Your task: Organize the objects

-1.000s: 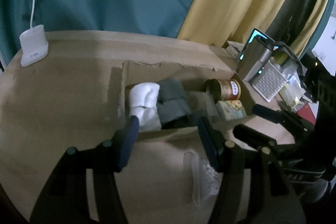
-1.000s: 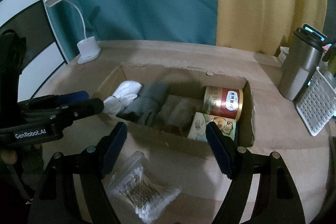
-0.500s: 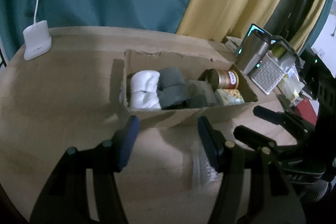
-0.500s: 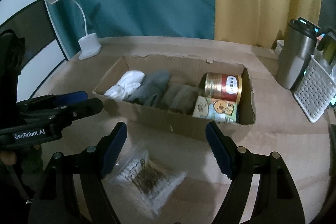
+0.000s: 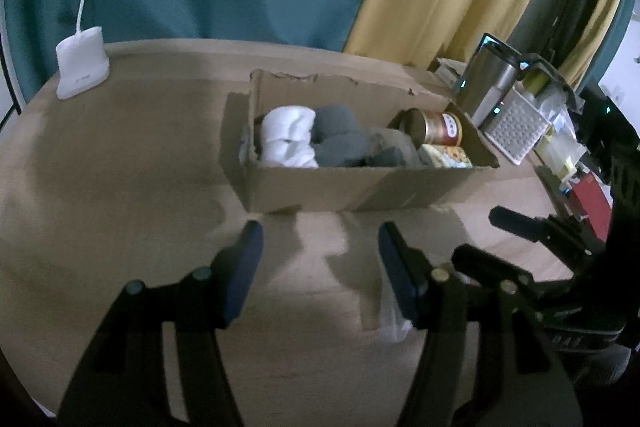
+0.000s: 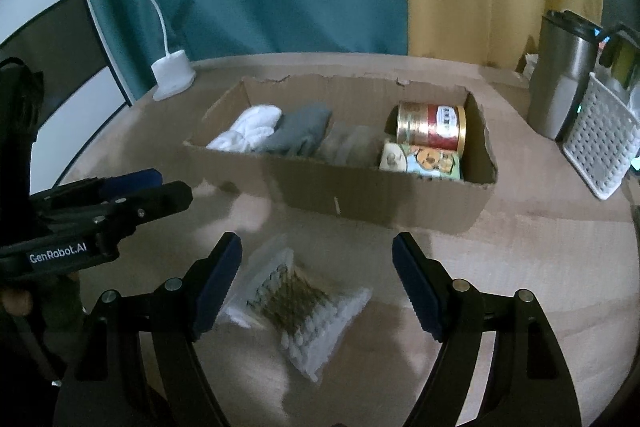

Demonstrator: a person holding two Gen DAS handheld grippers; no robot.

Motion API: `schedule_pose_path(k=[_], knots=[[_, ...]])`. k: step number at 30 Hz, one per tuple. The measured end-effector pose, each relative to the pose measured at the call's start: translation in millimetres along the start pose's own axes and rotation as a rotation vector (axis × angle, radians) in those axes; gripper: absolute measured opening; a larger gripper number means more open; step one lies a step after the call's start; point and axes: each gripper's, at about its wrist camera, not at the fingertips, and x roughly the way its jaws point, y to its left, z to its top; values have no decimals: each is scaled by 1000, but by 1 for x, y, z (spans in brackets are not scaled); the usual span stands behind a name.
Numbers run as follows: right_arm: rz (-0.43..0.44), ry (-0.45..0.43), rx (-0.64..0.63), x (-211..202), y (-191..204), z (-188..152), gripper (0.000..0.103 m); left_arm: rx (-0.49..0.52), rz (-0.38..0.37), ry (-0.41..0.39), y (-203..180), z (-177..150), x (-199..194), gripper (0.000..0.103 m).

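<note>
A cardboard box (image 6: 360,195) (image 5: 340,191) sits on the table. It holds a white rolled cloth (image 6: 248,135), grey cloths (image 6: 300,135), a red and gold can (image 6: 432,125) and a printed tin (image 6: 422,161). A clear bag of cotton swabs (image 6: 296,307) lies on the table in front of the box, between the fingers of my right gripper (image 6: 316,267), which is open and empty. My left gripper (image 5: 318,255) is open and empty, in front of the box; the bag's edge (image 5: 394,323) shows behind its right finger.
A white desk lamp (image 6: 172,75) (image 5: 82,69) stands at the back left. A steel tumbler (image 6: 560,83) and a white perforated basket (image 6: 604,143) stand right of the box. Curtains hang behind the table.
Both grippers have pulled back from the box and dropped lower. The box now looks farther away and the swab bag lies between the right gripper's fingers.
</note>
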Motion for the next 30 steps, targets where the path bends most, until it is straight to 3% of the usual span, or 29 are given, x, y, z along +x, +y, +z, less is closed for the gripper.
schedule_pose_path(k=[4, 30], knots=[[-2, 10, 1, 0, 4, -8, 85, -3, -6, -7, 1, -4, -3, 67], [-17, 108, -5, 22, 21, -46, 86, -6, 8, 11, 18, -27, -8, 67]])
